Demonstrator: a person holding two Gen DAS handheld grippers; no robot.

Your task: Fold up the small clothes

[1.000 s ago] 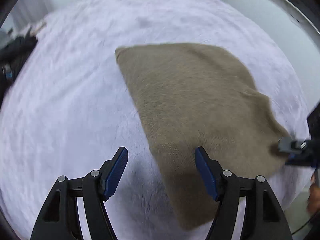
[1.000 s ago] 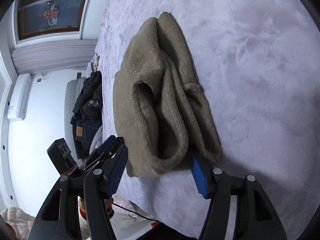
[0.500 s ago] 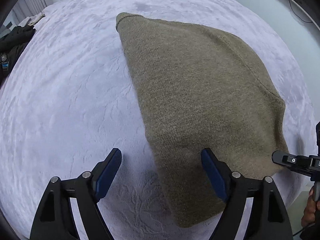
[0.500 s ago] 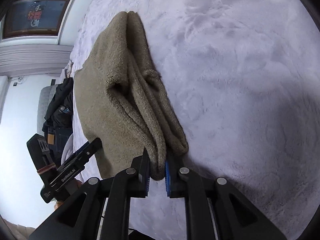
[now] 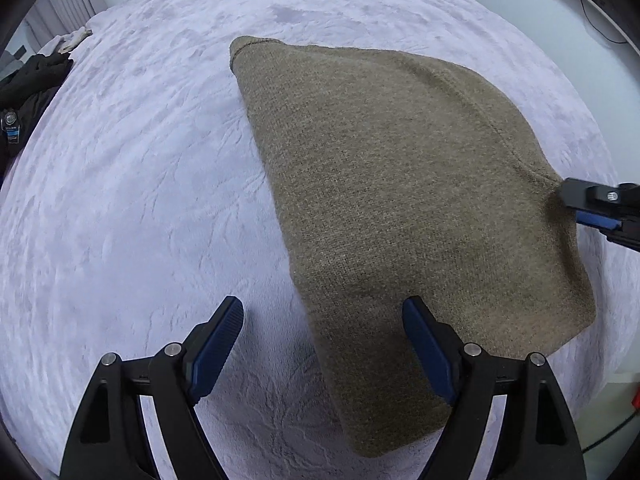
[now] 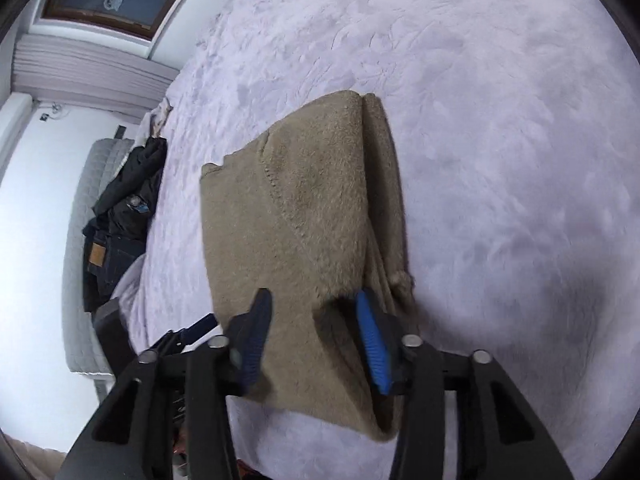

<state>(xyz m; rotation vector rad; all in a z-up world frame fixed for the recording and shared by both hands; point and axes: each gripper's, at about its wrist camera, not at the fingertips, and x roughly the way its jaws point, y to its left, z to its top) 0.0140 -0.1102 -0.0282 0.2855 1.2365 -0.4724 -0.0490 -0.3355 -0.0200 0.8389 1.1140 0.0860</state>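
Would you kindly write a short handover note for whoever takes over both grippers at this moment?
Left gripper: open and empty, poised over the sweater's near edge.
Right gripper: open; its jaws have just been opening. The sweater's layered edge shows between them, but the pads do not pinch it.
Things: the olive sweater lies on the lilac bed cover, folded over in layers.
Done: at least one fold; stacked layers show on the right gripper's side.
Left: probably one more fold to make it compact, then smooth it flat.
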